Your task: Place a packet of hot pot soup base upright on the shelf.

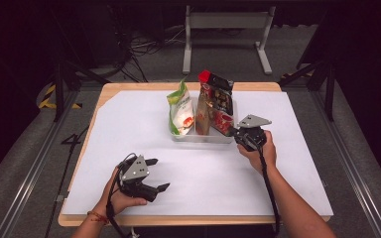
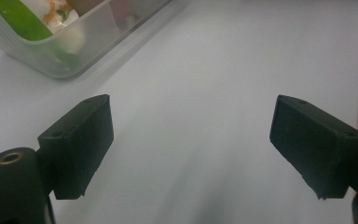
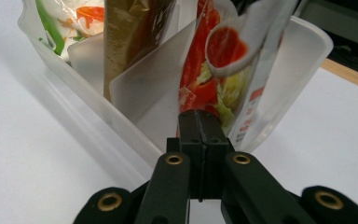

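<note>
High view first: a clear plastic divided tray (image 1: 203,136) sits on the white sheet covering the wooden table (image 1: 129,87), and everything else is placed from it. Three snack packets stand upright inside — a green-and-white pouch (image 1: 180,110) at its left end, a brown-gold packet (image 1: 203,115) in the middle, and a red-and-black packet (image 1: 221,101) at its right end. The right gripper (image 1: 234,132) is at the tray's right front corner, touching that red packet. From the right gripper view, the jaws are clenched together on the lower edge of the red packet (image 3: 214,79), just beside the tray's translucent wall (image 3: 303,51). The left gripper (image 1: 157,174) rests well in front of the tray, nearer its left end — jaws spread wide, nothing between them, over bare white sheet (image 2: 205,93).
</note>
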{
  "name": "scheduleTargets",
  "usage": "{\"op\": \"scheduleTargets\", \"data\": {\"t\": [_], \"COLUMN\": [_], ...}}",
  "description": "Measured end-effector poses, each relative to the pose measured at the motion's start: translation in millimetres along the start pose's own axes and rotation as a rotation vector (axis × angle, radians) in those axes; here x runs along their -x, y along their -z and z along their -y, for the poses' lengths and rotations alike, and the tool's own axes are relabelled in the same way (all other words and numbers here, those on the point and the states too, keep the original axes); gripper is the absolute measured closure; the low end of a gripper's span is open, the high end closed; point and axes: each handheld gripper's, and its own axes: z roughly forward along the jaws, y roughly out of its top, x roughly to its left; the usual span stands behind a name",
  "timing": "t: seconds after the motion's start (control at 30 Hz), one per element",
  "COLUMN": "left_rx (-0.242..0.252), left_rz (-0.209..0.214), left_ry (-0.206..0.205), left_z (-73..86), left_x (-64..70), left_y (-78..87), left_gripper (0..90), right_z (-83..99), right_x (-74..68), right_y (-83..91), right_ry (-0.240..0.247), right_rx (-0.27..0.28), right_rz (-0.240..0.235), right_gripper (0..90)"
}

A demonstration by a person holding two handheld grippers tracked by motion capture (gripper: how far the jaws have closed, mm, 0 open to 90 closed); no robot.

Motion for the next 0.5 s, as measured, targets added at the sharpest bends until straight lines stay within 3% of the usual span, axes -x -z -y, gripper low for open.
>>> {"op": "scheduleTargets", "data": {"t": [0.13,0.5], "left_rx": [0.002,-0.003], "left_rz": [-0.005,-0.007], "left_ry": [0.011,0.007], "left_z": [2.8,1.5], "left_x": [-2.4,-1.9], "left_y": [1.9,0.5], "left_gripper": [14.2,14.2], "right_z": [3.1,6.0], "right_x": [0.8,1.1], "right_y": [-2.1,11.0], "right_ry": [-0.021,-0.004], "right_rx": [-0.009,0.02], "right_rz": [-0.017,-0.021], "right_gripper": [90.0,89.5]}}
